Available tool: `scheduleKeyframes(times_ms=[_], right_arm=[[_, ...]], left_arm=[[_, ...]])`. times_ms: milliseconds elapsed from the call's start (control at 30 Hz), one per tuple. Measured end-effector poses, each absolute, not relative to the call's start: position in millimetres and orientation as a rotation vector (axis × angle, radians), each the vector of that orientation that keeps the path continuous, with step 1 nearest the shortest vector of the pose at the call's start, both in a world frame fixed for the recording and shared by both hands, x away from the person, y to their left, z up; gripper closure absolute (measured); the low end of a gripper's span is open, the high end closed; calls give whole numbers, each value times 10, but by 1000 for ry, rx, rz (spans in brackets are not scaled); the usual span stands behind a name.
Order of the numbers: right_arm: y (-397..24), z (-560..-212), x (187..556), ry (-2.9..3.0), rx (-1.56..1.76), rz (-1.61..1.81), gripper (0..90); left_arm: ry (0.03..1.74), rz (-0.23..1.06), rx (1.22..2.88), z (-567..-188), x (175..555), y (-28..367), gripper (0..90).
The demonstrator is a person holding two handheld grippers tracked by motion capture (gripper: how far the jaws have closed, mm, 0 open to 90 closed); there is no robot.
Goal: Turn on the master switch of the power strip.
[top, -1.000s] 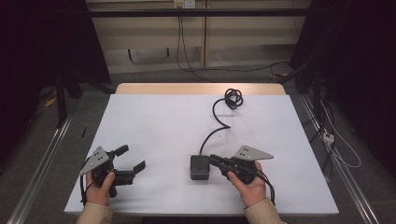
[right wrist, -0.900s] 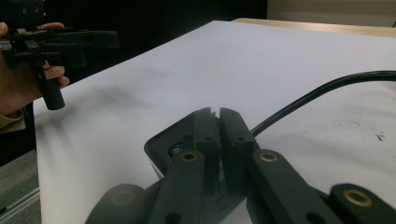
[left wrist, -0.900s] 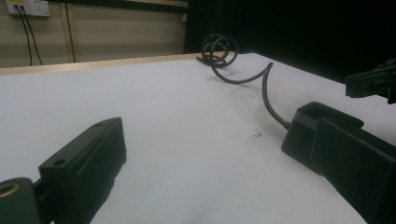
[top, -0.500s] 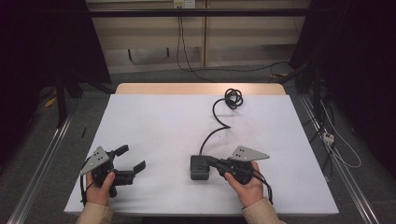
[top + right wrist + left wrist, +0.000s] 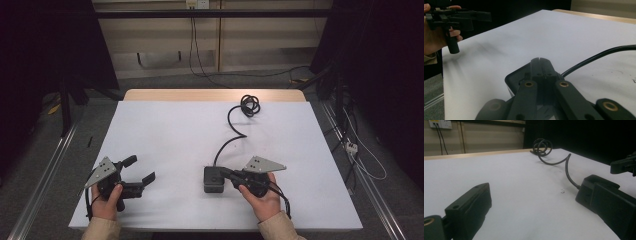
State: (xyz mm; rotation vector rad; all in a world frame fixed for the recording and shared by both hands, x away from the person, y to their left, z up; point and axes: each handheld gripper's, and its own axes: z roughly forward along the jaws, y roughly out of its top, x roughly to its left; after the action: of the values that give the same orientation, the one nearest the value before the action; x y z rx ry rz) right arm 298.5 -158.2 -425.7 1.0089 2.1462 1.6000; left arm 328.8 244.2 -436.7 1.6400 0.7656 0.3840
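Note:
A black power adapter (image 5: 212, 181) lies on the white table (image 5: 170, 130) near its front edge. Its black cable (image 5: 229, 136) runs away from it to a coil (image 5: 249, 105) at the far edge. My right gripper (image 5: 223, 173) is shut, its tips resting on top of the adapter (image 5: 515, 75), with nothing seen between the jaws (image 5: 539, 61). My left gripper (image 5: 136, 171) is held low at the front left, open and empty, well apart from the adapter. In the left gripper view its jaws (image 5: 537, 195) stand wide, with the adapter (image 5: 596, 181) and cable (image 5: 554, 161) beyond.
A strip of bare wood (image 5: 215, 95) shows along the table's far edge. Metal rails (image 5: 45, 175) run on the floor at both sides, and loose cables (image 5: 360, 150) lie on the floor to the right. Wall cables (image 5: 195, 45) hang behind the table.
My right gripper has slid slightly left, further onto the adapter. The left gripper and the adapter have stayed where they were.

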Motion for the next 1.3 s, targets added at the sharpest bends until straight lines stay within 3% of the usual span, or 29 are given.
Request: scheduleKeyframes(times_ms=[1300], right_arm=[[-1436, -4312, 2986, 2208, 954, 1575, 900]], left_arm=[[770, 378, 1642, -4380, 3279, 2448, 33]])
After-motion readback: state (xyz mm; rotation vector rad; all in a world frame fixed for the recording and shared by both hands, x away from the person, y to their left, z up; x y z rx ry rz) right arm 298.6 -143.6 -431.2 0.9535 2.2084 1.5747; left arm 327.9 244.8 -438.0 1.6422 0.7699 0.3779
